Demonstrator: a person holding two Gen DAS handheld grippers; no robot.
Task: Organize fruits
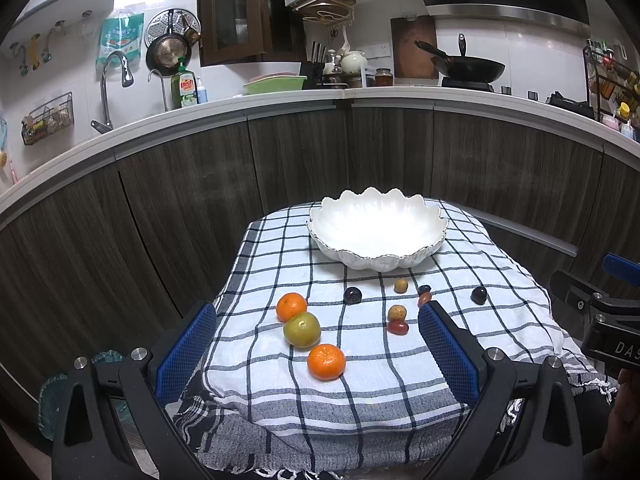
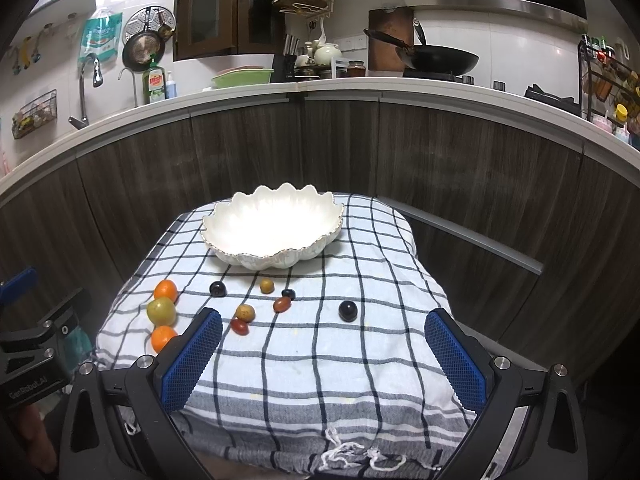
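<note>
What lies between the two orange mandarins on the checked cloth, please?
A greenish-yellow fruit sits between the far mandarin and near mandarin, clearest in the left wrist view.

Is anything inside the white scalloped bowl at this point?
The white bowl looks empty: both wrist views show only its bright bare interior. The near inner wall is hidden behind the rim, so a small fruit lying there can't be ruled out.

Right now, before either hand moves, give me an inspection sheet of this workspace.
Surface: checked cloth over a small table.
Job's things: white scalloped bowl empty; two oranges and a green citrus in a touching row; small dark, tan and red fruits scattered in front of the bowl.
Clutter: nothing seen.
Grippers: left tongs open, empty; right tongs open, empty.
Cables: nothing seen.
Surroundings: kitchen counter, sink tap, wok.
</note>
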